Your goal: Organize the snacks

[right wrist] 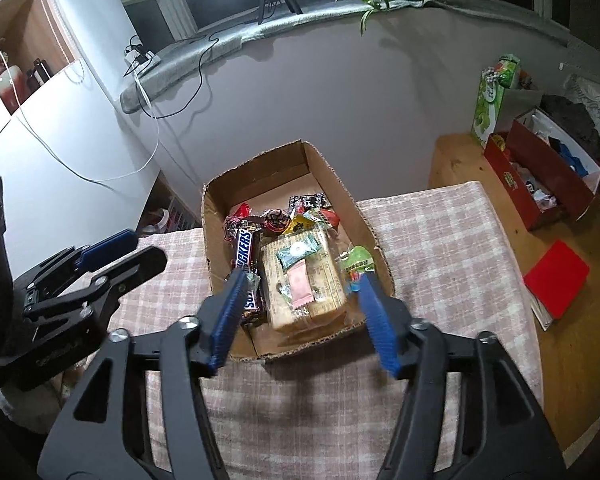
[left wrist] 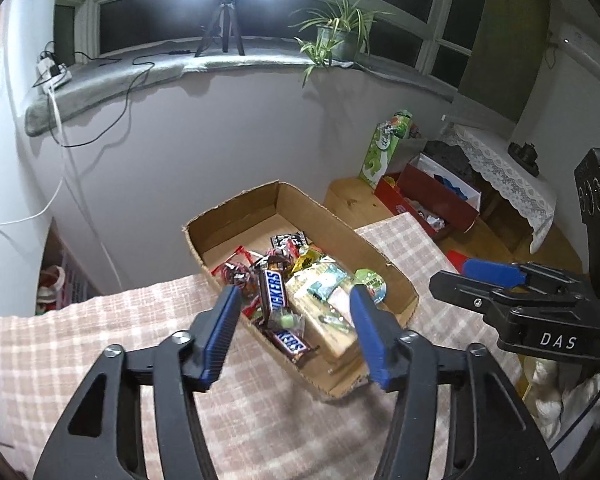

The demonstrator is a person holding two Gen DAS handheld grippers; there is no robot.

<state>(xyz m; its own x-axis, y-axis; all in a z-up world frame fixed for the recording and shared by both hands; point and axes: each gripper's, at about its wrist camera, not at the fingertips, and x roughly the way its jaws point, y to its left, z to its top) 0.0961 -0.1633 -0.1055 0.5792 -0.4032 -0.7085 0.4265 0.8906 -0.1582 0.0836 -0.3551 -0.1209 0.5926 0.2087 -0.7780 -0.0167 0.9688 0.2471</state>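
Both the left gripper (left wrist: 296,332) and right gripper (right wrist: 300,316) hover released and empty above the table (right wrist: 440,240). The snacks (right wrist: 296,264) lie piled in the box (right wrist: 260,176).

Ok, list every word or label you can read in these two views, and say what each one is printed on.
"SNICKERS": on the brown Snickers bar in the cardboard box.
"SNICKERS", partly hidden: on a second bar near the box's front.
"DAS": on the right gripper body.
Green carton, green packet and other wrappers: print too blurred to read.
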